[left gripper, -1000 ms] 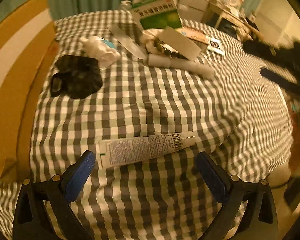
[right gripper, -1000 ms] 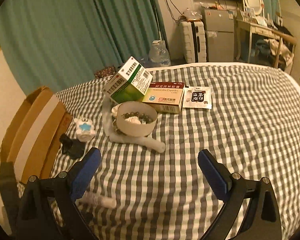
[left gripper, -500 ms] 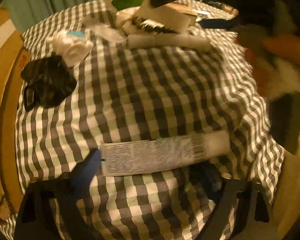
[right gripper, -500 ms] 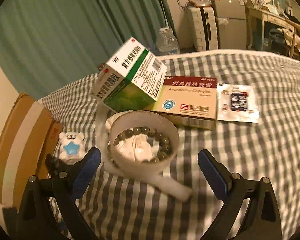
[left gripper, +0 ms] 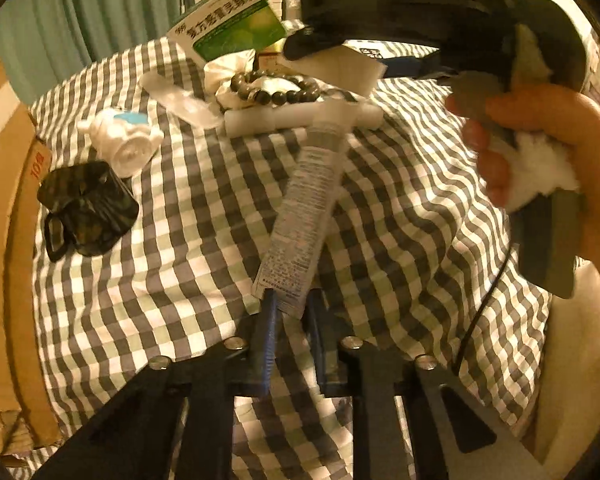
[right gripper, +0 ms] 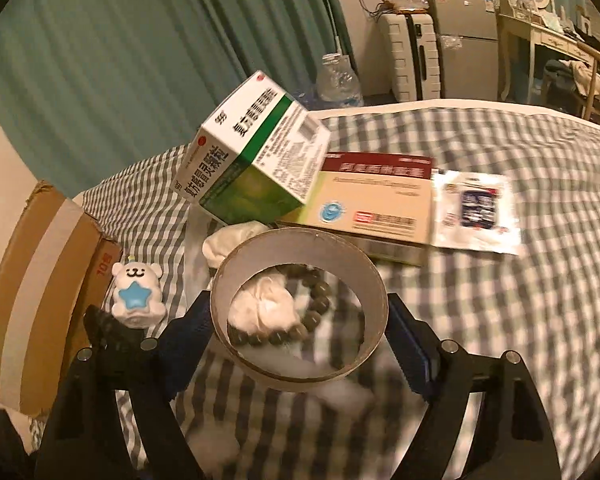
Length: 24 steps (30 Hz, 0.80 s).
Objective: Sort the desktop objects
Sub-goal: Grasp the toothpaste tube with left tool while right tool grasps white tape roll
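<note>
Left gripper (left gripper: 290,308) clamps the crimped tail of the slim printed tube (left gripper: 306,204) mid-tablecloth (left gripper: 400,216). Right gripper (right gripper: 300,312), tilted downward, closes around the smooth cardboard ring (right gripper: 236,264), pads touching its sides.

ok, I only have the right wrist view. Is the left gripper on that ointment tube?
Observer: Yes. The left gripper is shut on the flat crimped end of the tube.
Operator: Which way does the tube point?
Observer: Straight away from the fingers, cap end towards the white roll beside the bead bracelet. I cannot tell whether the cap touches the roll.
Operator: Anything crowding it?
Observer: No. The person's right hand sits at the frame's right edge, apart from the tube.
</note>
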Available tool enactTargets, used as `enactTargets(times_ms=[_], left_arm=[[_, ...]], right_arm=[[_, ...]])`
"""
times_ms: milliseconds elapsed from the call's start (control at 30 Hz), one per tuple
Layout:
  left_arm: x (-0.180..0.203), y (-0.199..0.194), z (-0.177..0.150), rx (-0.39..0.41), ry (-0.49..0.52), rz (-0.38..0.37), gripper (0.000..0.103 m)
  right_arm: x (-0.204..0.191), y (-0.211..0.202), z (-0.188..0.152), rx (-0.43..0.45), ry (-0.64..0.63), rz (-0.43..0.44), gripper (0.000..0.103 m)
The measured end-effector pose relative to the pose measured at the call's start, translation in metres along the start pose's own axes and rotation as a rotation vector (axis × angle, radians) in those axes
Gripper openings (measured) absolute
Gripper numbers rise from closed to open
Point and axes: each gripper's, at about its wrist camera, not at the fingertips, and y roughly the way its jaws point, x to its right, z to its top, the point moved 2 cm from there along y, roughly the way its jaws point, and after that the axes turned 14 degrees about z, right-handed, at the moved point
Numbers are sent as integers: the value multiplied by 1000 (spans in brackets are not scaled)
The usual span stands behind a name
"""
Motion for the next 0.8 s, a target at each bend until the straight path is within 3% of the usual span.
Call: enactTargets(times_ms=[33, 67, 200, 267, 300, 400, 433, 700, 800], left_arm=[[0, -2, 1, -4, -4, -11, 2], [0, -3, 2, -19, -20, -32, 1], [-1, -11, 2, -32, -34, -7, 1], [0, -5, 9, -30, -8, 47, 6], [1, -5, 11, -24, 2, 84, 15], [0, -2, 24, 7, -14, 129, 70], [-3, -2, 29, 33, -23, 116, 71], [-11, 39, 65, 13, 62, 86, 71], [-6, 40, 68, -11, 112, 10, 48]], right_arm=[[2, -4, 0, 2, 3, -1, 82], [3, -6, 1, -4, 6, 3, 82], [3, -31, -9, -5, -14, -38, 82], [4, -44, -11, 2, -5, -36, 82], [7, -51, -14, 8, 11, -28, 82], [13, -61, -20, 12, 36, -24, 83], [15, -65, -23, 13, 44, -23, 83], [27, -62, -23, 14, 79, -4, 83], [29, -62, -25, 6, 77, 3, 83]])
